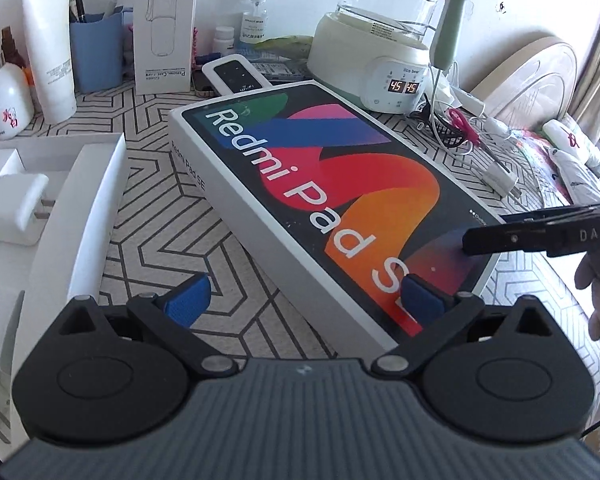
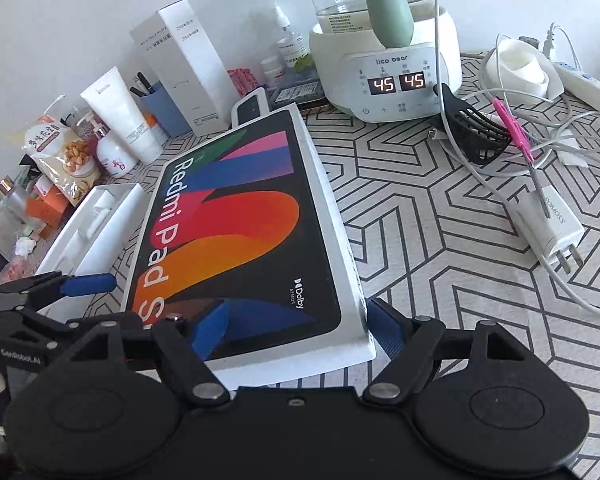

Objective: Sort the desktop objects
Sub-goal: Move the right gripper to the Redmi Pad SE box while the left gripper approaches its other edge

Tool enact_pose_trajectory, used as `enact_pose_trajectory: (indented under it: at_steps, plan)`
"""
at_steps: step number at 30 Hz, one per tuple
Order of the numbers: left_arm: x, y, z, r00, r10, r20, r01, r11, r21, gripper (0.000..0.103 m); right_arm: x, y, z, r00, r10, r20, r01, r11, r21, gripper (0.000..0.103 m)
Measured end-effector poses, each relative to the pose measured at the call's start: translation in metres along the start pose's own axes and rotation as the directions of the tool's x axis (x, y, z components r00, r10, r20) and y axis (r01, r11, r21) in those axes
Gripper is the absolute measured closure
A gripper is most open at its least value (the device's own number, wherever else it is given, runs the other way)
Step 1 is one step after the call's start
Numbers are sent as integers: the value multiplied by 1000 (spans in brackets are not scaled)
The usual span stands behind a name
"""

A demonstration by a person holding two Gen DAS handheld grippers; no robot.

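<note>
Left wrist view: holding the left gripper low over the desk, with its blue fingers spread wide and gripping nothing. Straddling the near corner of the Redmi Pad box, one pad over the printed top and the other over bare desk. Seeing the box lying flat and slanted across the middle of the desk, with the open white tray just beside it on the left and a white charger resting inside. Catching the right gripper reaching in from the right over the box's far near-side corner.

Right wrist view: keeping the right gripper's fingers wide too, one pad over the box top and the other just outside its right wall. Not being able to tell whether either pad is pressing. Noticing the bottle warmer behind and a tangle of cables well apart to the right.

Judging the step: bracketing the box from two corners, probably readying a two-handed hold. Fitting equally a box just parted from the tray or one bound for it. Calling next for narrowing both pairs evenly on the walls and keeping the broad, flat box level.
</note>
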State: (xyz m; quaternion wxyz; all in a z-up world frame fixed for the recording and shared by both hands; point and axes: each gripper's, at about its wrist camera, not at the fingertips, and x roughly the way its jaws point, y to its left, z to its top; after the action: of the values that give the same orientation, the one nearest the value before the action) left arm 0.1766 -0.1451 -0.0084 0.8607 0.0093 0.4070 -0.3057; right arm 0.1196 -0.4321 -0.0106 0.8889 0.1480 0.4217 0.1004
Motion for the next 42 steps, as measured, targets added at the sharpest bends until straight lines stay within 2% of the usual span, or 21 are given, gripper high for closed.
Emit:
enact_pose_trajectory:
  at_steps: [3,4,5,9,12,17,20,26,32,35,42]
  plan:
    - [1,-2,-4,997,-68,-25,68,998,6,0,-3,8,-9,998,54,-16,-54,998,-13,29]
    - [0,-6,-5,997,-74,-30,74,997,13,0,-3,11,-13,997,77,-24,-77,997,-14,32]
    - [-1,-9,-6,997,-76,-33,77,997,21,0,-4,16,-17,995,91,-31,-92,996,-18,32]
    - [-10,-14,-9,998,-48,-30,49,998,47,0,-12,34,-30,996,79,-36,-81,995,-62,32]
    - [-19,-14,-12,999,-52,-14,52,997,59,0,-17,36,-37,994,98,-48,-100,994,-38,32]
    - [-33,-24,-19,999,-16,38,9,984,175,0,-25,39,-54,988,151,-44,-151,988,-8,32]
    - [-31,-21,-17,999,-19,27,14,986,169,0,-29,48,-67,992,124,-5,-124,992,-36,31]
    - [-24,-16,-16,1000,-27,2,27,990,141,0,-36,56,-78,992,129,-5,-129,990,-62,31]
    - [-28,-21,-17,993,93,67,-105,975,197,0,-39,71,-85,997,67,39,-62,991,-121,31]
    - [-32,-17,-15,989,123,84,-137,972,193,0,-40,82,-87,998,27,59,-16,984,-175,31]
    - [-30,-16,-15,996,69,52,-77,981,179,0,-44,94,-78,997,-2,75,20,971,-240,27]
